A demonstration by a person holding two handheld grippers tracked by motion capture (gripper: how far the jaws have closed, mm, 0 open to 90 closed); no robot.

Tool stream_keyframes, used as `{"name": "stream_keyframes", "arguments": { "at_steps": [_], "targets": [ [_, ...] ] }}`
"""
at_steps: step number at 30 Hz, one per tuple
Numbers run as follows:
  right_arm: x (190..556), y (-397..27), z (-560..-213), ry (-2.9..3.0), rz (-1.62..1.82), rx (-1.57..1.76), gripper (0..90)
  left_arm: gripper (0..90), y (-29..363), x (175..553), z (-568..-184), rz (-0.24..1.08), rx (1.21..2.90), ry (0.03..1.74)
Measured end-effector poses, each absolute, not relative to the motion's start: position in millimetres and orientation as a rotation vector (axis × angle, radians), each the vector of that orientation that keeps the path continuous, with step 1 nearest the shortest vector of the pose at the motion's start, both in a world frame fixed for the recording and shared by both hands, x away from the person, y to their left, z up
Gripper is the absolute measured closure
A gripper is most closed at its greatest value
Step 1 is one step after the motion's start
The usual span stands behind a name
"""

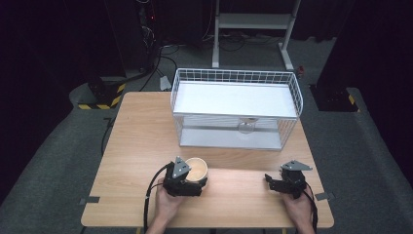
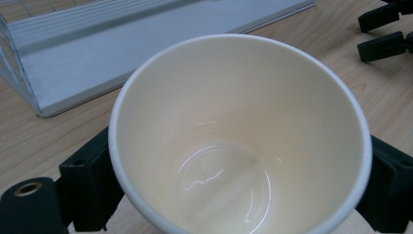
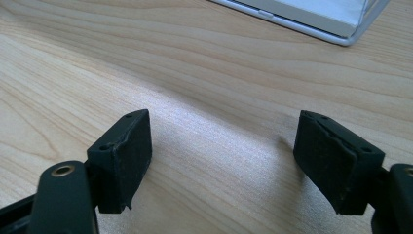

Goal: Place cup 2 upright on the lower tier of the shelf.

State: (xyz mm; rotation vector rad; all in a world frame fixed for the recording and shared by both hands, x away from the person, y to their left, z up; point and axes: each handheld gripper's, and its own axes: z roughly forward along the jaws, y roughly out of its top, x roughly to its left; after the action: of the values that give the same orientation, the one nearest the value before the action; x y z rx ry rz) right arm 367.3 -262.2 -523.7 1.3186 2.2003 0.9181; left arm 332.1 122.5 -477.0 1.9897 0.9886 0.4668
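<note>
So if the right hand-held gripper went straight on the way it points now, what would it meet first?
The right hand-held gripper stands open with nothing between its jaws. Ahead lies bare wooden table; the first thing in line looks like the base edge of the white wire rack, though depth is hard to judge.

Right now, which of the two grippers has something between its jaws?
The left gripper: its jaws clasp the paper cup. The right gripper stands open over bare table.

Your two grippers, the left gripper (image 1: 195, 187) and the right gripper (image 1: 273, 181), are black, each with a grey three-cornered plate, a black cable, and little screw holes.
</note>
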Motion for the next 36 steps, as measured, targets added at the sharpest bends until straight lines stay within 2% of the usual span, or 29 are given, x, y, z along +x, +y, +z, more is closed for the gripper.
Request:
{"name": "stream_keyframes", "arguments": {
  "at_steps": [16, 36],
  "targets": [
    [367.4, -262.2, -523.7, 2.201, 0.918, 1.319, 22.0, 9.5, 112.3, 348.7, -466.3, 0.45, 1.978, 1.014],
    [367.3, -262.2, -523.7, 2.2, 0.918, 1.32, 21.9, 9.6, 94.8, 394.0, -451.6, 0.483, 1.999, 1.016]
  ]
}}
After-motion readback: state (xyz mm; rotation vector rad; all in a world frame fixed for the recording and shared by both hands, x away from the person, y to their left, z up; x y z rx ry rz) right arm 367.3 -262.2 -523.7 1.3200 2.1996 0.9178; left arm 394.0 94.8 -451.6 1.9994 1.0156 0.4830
